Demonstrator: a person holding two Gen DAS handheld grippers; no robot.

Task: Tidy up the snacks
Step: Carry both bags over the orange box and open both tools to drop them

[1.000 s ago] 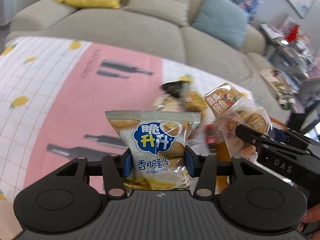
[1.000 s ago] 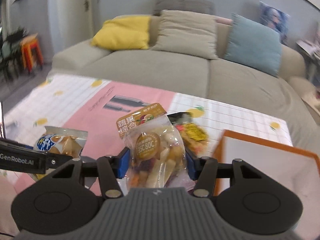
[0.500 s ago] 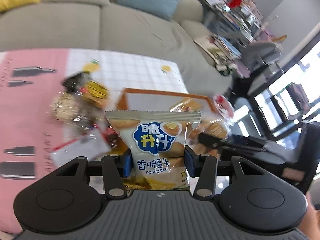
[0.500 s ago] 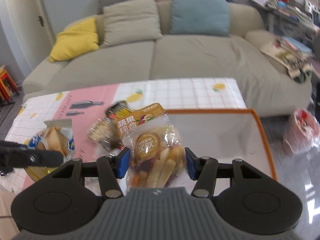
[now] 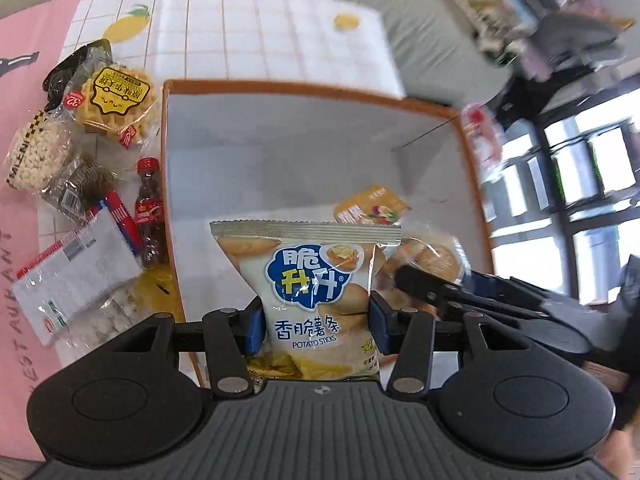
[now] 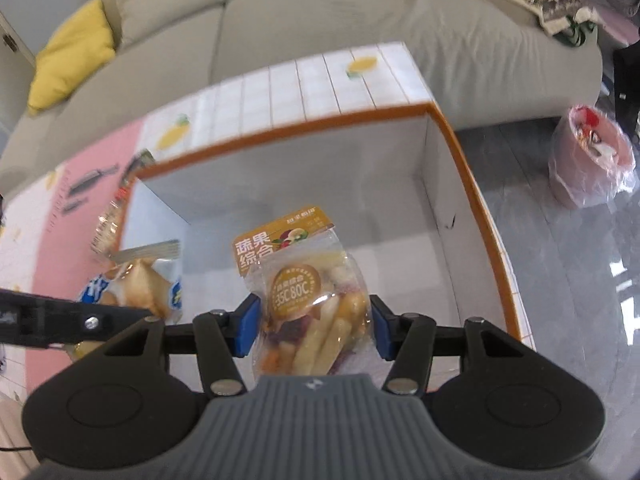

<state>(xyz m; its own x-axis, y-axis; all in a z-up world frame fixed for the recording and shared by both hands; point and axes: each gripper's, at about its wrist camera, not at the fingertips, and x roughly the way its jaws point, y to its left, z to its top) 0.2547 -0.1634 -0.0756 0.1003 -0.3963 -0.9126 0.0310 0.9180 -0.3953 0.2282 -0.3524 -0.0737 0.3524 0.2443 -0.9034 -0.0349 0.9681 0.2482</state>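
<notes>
I am holding the potato sticks bag [image 5: 316, 296] pinched in the left gripper [image 5: 316, 322] and the dried fruit pack [image 6: 312, 304] in the right gripper [image 6: 314, 326] over the empty orange-rimmed box [image 5: 304, 92], leaving a pile of snacks [image 5: 80, 152] beside it waiting.

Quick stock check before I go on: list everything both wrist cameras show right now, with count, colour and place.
potato sticks bag: one, white and blue, in left gripper, over box
mixed fruit crisps bag: one, clear with orange header, in right gripper, over box
box: one, white inside, orange rim, on table
loose snack packets: several, mixed colours, left of box
cola bottle: one small, red cap, by box's left wall
tablecloth: one, white grid, lemons, pink panel
sofa: one, grey, behind table
cushion: one yellow, on sofa
bin: one, pink, on floor
left gripper: shut on bag
right gripper: shut on bag
</notes>
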